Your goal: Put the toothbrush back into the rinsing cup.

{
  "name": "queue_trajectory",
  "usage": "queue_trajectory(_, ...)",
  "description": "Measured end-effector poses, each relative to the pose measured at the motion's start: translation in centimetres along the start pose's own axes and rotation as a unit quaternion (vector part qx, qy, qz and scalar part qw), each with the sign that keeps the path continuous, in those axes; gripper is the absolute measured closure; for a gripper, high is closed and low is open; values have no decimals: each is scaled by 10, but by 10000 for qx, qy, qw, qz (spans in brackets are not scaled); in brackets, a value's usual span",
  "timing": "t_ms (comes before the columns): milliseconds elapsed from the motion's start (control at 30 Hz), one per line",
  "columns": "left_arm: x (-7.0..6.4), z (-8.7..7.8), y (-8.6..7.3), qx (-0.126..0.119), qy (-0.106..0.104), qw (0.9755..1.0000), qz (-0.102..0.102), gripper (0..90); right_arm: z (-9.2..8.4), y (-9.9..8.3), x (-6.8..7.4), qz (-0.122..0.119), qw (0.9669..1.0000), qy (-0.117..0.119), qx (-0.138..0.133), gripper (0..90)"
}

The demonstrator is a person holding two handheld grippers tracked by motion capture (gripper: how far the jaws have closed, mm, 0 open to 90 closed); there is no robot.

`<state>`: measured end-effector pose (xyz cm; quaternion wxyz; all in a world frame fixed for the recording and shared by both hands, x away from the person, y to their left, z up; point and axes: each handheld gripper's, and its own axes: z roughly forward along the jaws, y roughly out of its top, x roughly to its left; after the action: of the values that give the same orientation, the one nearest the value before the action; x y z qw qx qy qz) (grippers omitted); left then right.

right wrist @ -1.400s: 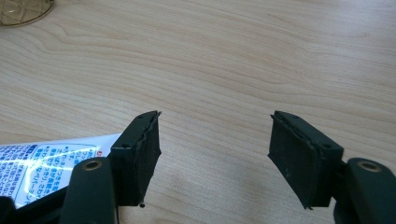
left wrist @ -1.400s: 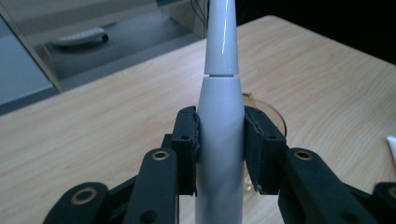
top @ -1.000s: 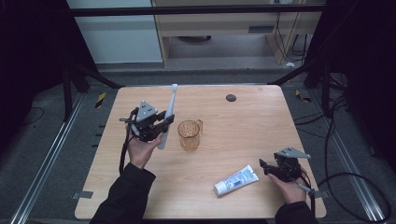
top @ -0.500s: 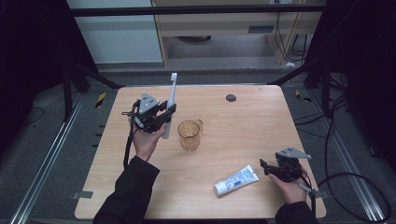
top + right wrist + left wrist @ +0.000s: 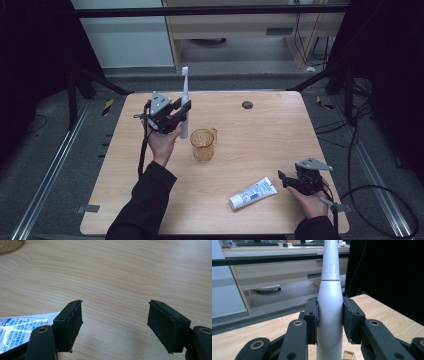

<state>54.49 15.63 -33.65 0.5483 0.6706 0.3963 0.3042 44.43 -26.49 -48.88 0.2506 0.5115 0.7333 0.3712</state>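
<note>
The left hand-held gripper point(image 5: 176, 116) is clamped on the body of a white electric toothbrush point(image 5: 184, 102), both black pads pressed flat against its sides in the left gripper view, and it holds the brush upright with the head pointing up, well clear of the wooden surface point(image 5: 260, 135). Just beside that gripper, on the side toward the person's other hand and a little lower, stands a translucent amber plastic cup with a handle point(image 5: 202, 144). My guess is the brush is being carried over to stand in the cup, so the next move calls for shifting it above the rim and lowering it straight. The right hand-held gripper point(image 5: 287, 181) rests low on the surface with its jaws spread and empty, a white and blue toothpaste tube point(image 5: 253, 193) lying just beside its left jaw. Compared with a second ago, the left arm has risen and tipped the brush from a lean to near vertical; the right side is unchanged.
</note>
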Motion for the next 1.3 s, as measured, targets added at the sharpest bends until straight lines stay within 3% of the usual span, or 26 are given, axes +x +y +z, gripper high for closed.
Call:
queue_trajectory(733, -23, 25, -11, -240, -257, 9994, -7, 669, 0, -1, 0, -62, 10000, -32, -53, 275)
queue_trajectory(1300, -27, 34, -41, -116, -336, 9993, -62, 669, 1, -1, 0, -131, 9999, -46, -55, 275)
